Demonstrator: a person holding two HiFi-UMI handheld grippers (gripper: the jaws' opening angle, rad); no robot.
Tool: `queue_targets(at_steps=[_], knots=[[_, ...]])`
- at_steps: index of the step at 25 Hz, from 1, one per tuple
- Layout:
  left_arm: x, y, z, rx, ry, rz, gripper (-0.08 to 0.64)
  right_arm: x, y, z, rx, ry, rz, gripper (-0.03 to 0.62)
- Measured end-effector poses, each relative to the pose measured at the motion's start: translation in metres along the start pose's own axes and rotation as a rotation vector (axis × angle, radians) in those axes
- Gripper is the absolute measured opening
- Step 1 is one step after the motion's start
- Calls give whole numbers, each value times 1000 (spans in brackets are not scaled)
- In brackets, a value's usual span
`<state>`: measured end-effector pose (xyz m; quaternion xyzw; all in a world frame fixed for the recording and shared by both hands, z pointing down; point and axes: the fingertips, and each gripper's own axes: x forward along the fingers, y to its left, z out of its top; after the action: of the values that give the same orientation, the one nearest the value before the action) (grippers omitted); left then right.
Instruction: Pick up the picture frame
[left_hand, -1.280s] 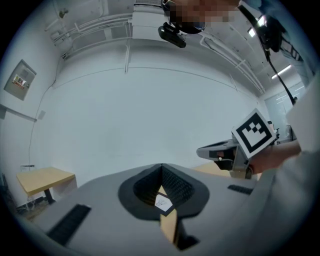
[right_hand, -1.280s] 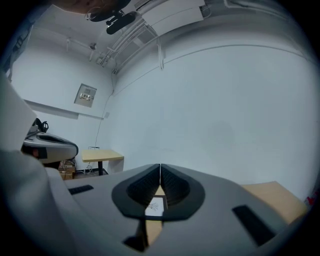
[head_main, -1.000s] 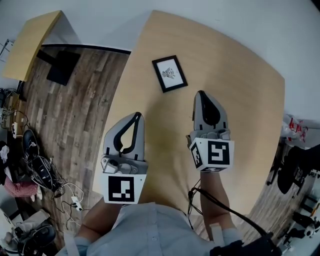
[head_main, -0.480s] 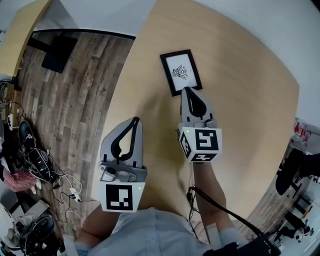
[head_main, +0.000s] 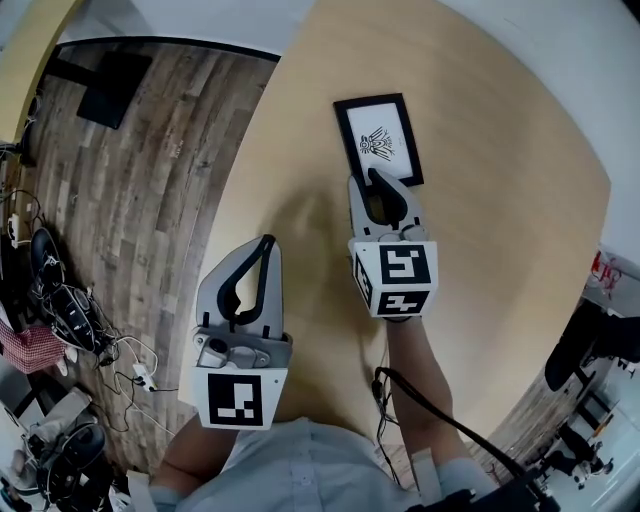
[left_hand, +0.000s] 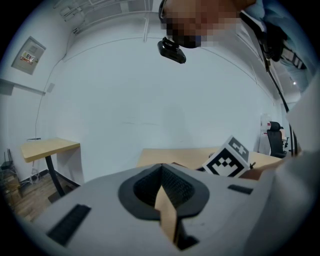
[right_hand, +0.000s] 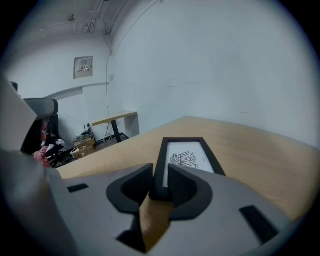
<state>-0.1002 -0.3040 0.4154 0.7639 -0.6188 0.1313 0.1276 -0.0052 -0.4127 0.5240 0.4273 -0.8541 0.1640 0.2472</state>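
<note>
A black picture frame (head_main: 378, 142) with a white print of a small dark drawing lies flat on the light wooden table (head_main: 490, 210). My right gripper (head_main: 372, 180) points down at the frame's near end. Its jaws are opening, and in the right gripper view the frame's (right_hand: 189, 160) near left corner shows in the gap of the right gripper (right_hand: 160, 174), with the pads not pressing it. My left gripper (head_main: 267, 243) hangs over the table's left edge, shut and empty. In the left gripper view the left gripper (left_hand: 161, 167) shows closed tips.
Wood-plank floor (head_main: 140, 180) lies left of the table, with cables and bags (head_main: 65, 320) on it. A second small desk (right_hand: 117, 118) stands by the white wall. A dark mat (head_main: 100, 85) lies on the floor at the far left.
My right gripper has moved forward and down to the frame's near end, and its jaws have parted. The left gripper has sunk a little.
</note>
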Motion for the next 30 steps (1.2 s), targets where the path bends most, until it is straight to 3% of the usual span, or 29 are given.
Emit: queue_targets(at_steps=[5,10,18,30], knots=[[3,0,-4,-28,6,-2,2,7,2,-7,-22,111,9,104],[5,4,-8,-40,10,-2,2,10,-1,-10,-22,161,-3,106],[4,5,-14,-86,20,-7,2,16,5,-17,-155,342,23,106],[4,12,-4,-85,-13,11,2,19,-1,-18,-100,275,-10,61]])
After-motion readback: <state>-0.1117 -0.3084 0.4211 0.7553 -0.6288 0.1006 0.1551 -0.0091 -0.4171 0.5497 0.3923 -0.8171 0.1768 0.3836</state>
